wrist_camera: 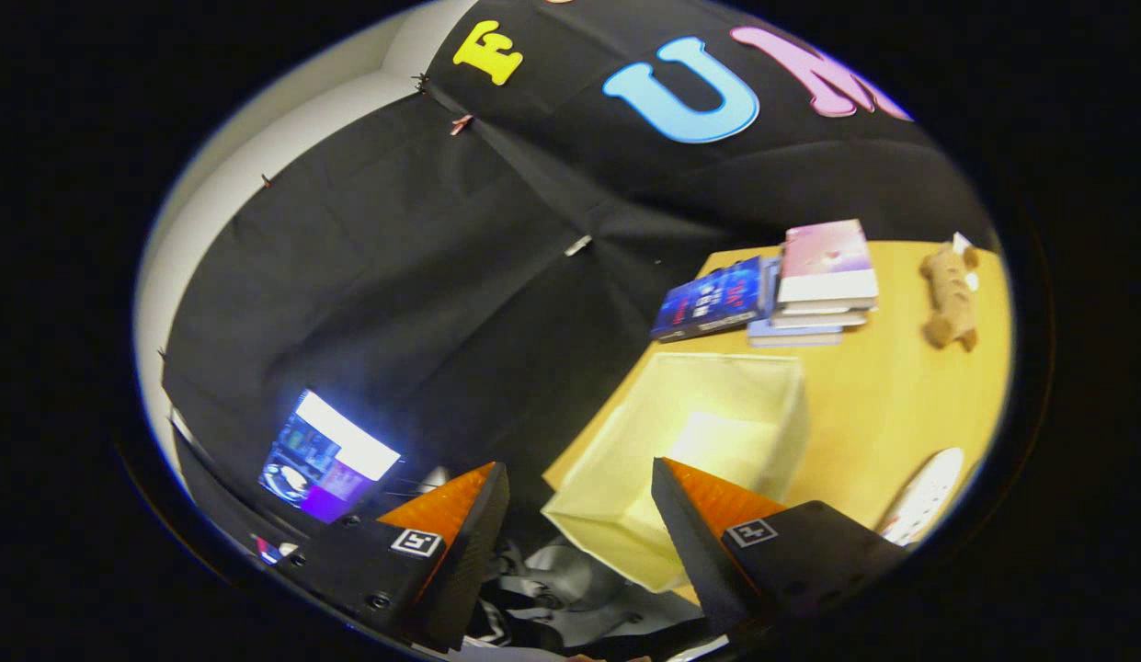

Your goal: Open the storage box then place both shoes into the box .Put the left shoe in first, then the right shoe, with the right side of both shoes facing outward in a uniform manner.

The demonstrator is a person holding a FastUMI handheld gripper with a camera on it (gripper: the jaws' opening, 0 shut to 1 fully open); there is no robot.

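Spread wide, the gripper [579,487] holds nothing at its tips, though a grey and white shoe [570,588] sits low down between its two fingers; whether either finger touches it I cannot tell. That shoe hangs off the near corner of the pale yellow fabric storage box [708,441], which stands open-topped and looks empty on the light wooden table [901,405]. Just beyond the box, at its far side, lies a stack of books [809,294] with a dark blue book [713,299] beside it, and further along from the box a small tan plush toy [949,292]. At the box's other near side a white patterned object [924,496] shows, perhaps the second shoe. My worry: the box walls look soft, so a shoe lowered against the rim could fold the wall in or shove the box toward the books. With the fingers this far apart, the shoe could also slip out and land facing the wrong way.
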